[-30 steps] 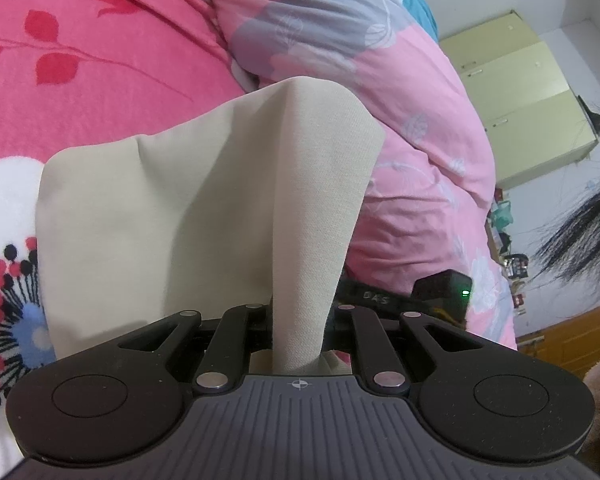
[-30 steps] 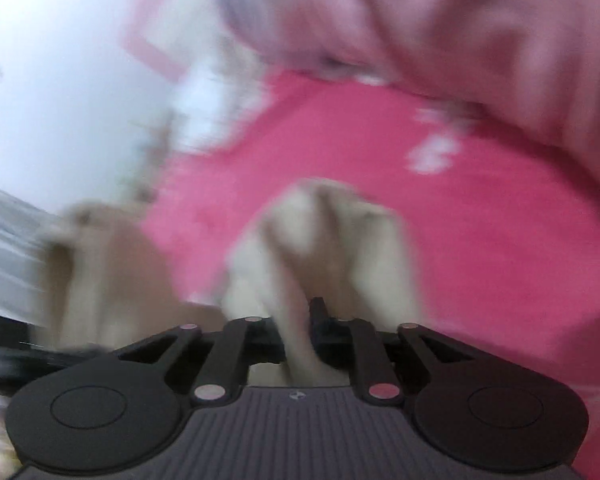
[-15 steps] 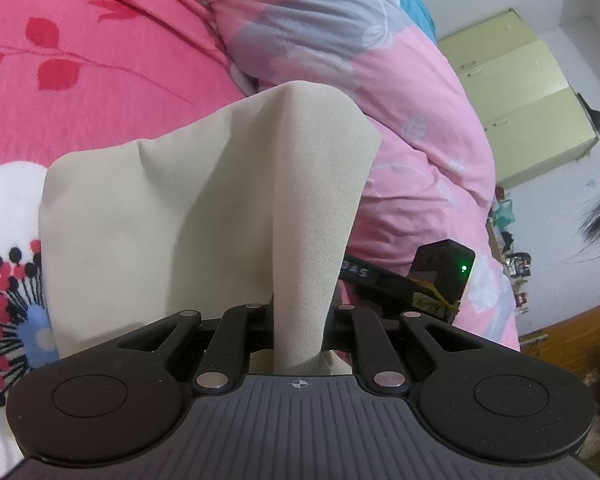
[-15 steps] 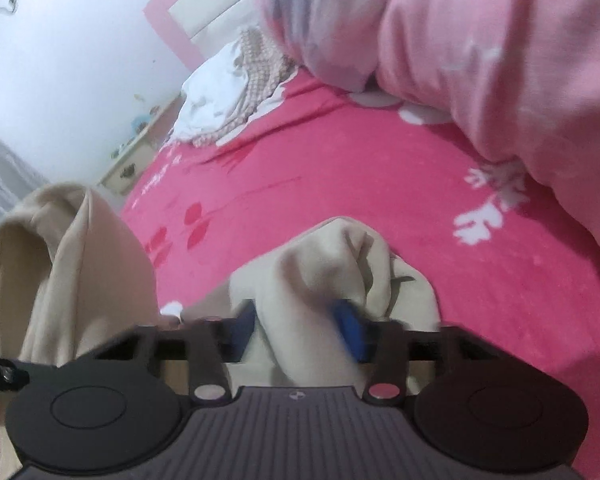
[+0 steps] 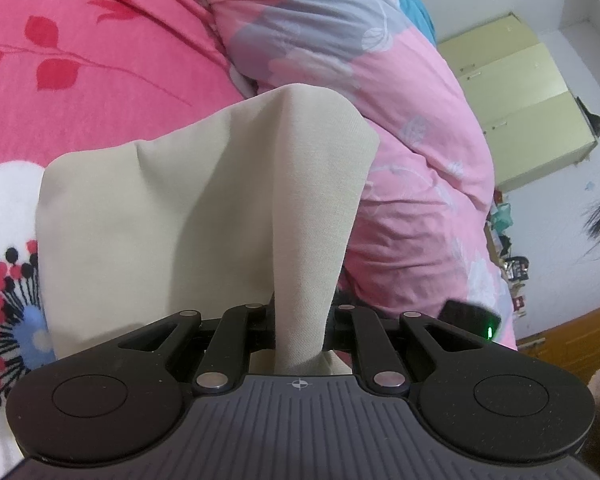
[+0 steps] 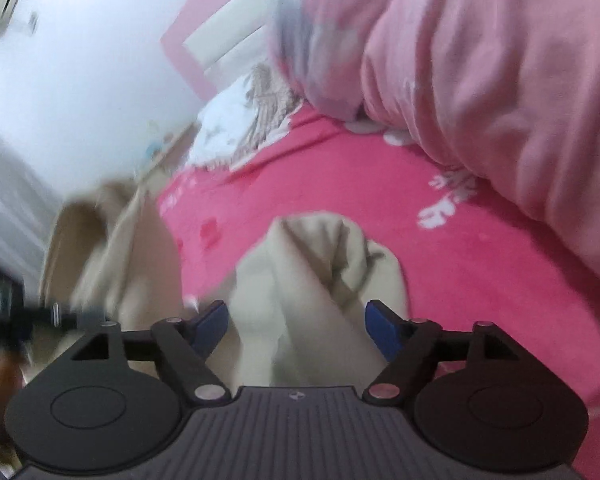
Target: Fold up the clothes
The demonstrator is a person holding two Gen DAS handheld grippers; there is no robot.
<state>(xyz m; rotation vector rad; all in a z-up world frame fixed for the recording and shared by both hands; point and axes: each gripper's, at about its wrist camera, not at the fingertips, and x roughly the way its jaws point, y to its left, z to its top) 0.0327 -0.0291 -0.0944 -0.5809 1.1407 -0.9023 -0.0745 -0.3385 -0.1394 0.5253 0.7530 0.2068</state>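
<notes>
The plain beige cloth garment (image 5: 204, 216) lies at frame centre on the pink flowered bedsheet (image 5: 80, 60), its long fold running from the bottom edge up toward the pink quilt (image 5: 412, 160). The left gripper (image 5: 300, 320) pinches that fold tight. The right gripper (image 6: 298, 320) is opening, its blue pads (image 6: 382, 330) clear of the bunched cloth between them.

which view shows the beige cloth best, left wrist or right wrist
The left wrist view: the beige cloth is sharp there, pinched upright in the left gripper. The right wrist view shows it blurred, bunched on the bed.
</notes>
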